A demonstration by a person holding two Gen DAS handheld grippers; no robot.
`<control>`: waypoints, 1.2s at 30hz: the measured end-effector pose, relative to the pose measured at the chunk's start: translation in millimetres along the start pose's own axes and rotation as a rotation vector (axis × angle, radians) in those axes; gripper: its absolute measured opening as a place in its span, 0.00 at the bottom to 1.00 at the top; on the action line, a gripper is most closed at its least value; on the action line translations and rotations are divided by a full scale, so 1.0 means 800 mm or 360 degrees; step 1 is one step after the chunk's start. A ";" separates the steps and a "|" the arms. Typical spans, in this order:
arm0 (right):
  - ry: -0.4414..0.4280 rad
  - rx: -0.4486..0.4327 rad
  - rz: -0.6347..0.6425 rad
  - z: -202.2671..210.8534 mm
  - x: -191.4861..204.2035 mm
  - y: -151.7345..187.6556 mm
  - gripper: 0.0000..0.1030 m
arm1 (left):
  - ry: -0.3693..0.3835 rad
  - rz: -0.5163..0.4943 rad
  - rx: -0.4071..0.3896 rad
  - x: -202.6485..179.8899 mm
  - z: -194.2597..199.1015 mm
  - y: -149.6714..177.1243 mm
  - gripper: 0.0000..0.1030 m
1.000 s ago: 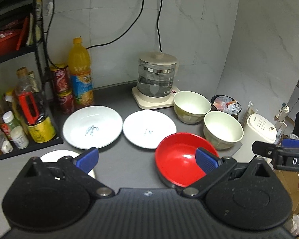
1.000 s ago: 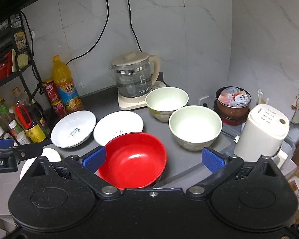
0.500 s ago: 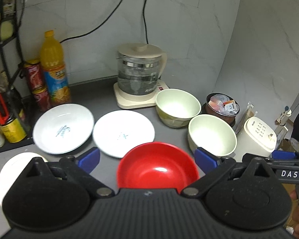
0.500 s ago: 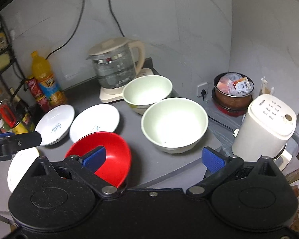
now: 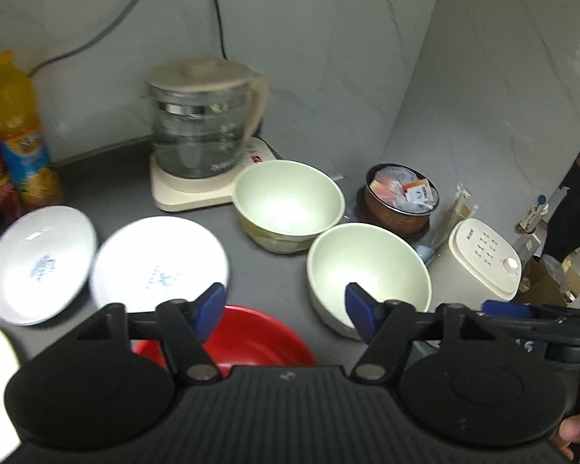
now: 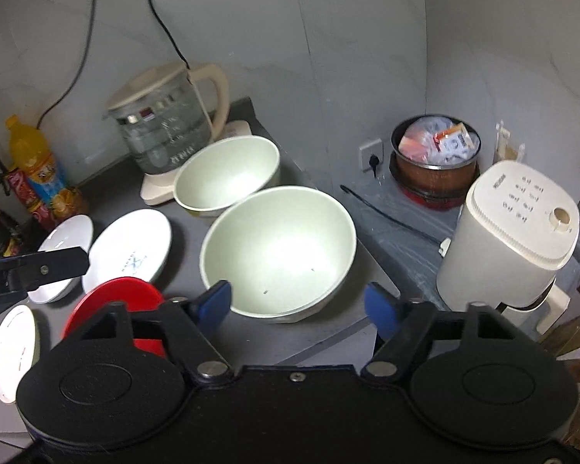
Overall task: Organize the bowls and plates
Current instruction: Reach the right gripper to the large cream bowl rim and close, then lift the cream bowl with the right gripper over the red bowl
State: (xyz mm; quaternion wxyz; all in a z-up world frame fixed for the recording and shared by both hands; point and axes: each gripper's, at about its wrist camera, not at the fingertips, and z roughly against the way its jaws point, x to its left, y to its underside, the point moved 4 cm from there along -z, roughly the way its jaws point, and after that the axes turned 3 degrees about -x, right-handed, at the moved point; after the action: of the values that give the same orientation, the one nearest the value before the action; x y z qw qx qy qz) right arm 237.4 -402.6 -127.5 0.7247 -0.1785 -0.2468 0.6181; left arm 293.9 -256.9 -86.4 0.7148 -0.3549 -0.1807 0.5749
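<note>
Two pale green bowls stand on the grey counter: the near one (image 6: pixel 278 247) (image 5: pixel 367 274) and the far one (image 6: pixel 228 174) (image 5: pixel 288 203). A red bowl (image 5: pixel 247 338) (image 6: pixel 116 301) sits at the front. Two white plates (image 5: pixel 158 261) (image 5: pixel 38 263) lie to the left, and a third white plate (image 6: pixel 13 352) lies at the front left. My left gripper (image 5: pixel 286 311) is open and empty above the red bowl. My right gripper (image 6: pixel 299 303) is open and empty, just in front of the near green bowl's rim.
A glass kettle (image 5: pixel 203 123) on its base stands at the back. An orange drink bottle (image 5: pixel 17 127) and cans stand at the left. A brown pot of packets (image 6: pixel 435 158) and a white appliance (image 6: pixel 510 232) stand at the right, past the counter's edge.
Both grippers have swung right and moved forward. The near green bowl now sits close before the right gripper. The red bowl has slid to the lower left in both views.
</note>
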 end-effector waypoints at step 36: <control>-0.0016 0.0296 -0.0210 -0.129 -0.042 0.004 0.22 | -0.0089 0.0346 0.0461 -0.021 -0.195 0.017 0.07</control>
State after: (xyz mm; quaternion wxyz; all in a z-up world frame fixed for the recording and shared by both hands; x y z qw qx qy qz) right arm 291.0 -430.1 -218.0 0.7759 -0.0907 -0.2031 0.5903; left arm 384.0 -318.7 -200.3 0.6868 -0.2497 -0.0763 0.6783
